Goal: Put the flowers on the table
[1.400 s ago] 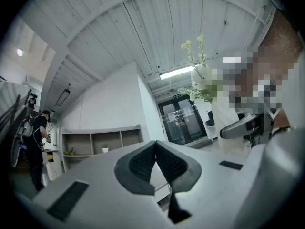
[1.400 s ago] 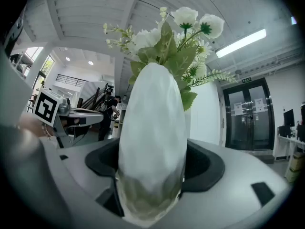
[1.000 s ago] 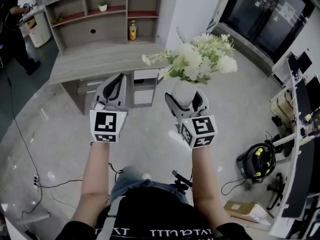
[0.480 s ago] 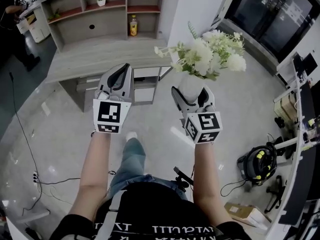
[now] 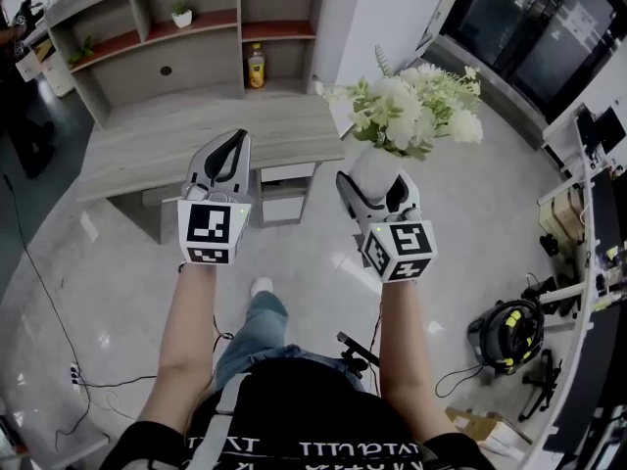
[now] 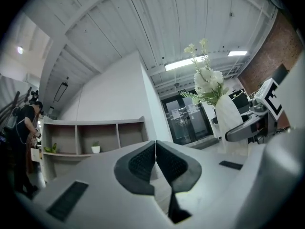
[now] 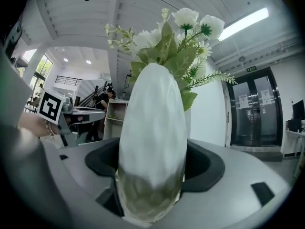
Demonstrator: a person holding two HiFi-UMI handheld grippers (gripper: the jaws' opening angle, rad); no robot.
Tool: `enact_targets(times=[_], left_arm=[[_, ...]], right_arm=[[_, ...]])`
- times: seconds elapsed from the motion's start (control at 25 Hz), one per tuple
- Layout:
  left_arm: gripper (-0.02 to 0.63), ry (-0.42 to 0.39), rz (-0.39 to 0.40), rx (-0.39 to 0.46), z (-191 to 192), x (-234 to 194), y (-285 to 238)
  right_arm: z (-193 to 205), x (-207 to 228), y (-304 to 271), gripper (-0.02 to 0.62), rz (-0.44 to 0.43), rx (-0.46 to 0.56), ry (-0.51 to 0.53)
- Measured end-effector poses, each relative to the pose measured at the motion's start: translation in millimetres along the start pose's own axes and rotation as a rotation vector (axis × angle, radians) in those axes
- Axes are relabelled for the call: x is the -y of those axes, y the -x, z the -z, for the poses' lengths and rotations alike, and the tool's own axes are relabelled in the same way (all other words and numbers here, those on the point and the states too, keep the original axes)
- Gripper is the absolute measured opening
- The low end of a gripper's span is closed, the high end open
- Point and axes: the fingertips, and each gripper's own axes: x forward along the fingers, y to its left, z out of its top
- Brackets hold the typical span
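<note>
A white vase (image 5: 373,172) of white flowers (image 5: 411,111) with green leaves is held upright in the air, off the right end of the grey wooden table (image 5: 176,140). My right gripper (image 5: 377,196) is shut on the vase, whose body (image 7: 151,142) fills the space between the two dark pads. The bouquet (image 7: 167,37) rises above the vase. My left gripper (image 5: 223,161) hangs beside it over the table's front edge, shut, its pads (image 6: 143,163) touching with nothing between them. The vase (image 6: 229,128) shows at the right in the left gripper view.
Grey shelving (image 5: 186,37) behind the table holds a bottle (image 5: 255,65) and small potted plants (image 5: 181,15). A drawer unit (image 5: 284,189) sits under the table. A vacuum (image 5: 509,331) and cardboard box (image 5: 485,429) lie at the right. A person (image 5: 15,76) stands at the far left. Cables (image 5: 59,321) trail on the floor.
Both grippers and the vase have come closer to the table, which now sits lower and nearer in the head view. The person's foot has stepped forward. The grip on the vase is unchanged.
</note>
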Motion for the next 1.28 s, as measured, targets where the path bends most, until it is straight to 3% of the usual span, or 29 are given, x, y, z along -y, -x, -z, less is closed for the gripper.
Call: enact_targets(times=[0.56, 1.28], left_arm=[[0.011, 0.074, 0.029, -0.039, 80.9, -133.2, -160.5], [0.011, 0.100, 0.143, -0.057, 129.6, -131.5, -230.7]], right_arm=[[-0.5, 38.3, -214.5, 0.371, 0.031, -0.044, -0.013], [38.5, 78.1, -282.9, 0.371, 0.107, -0.034, -0.030]])
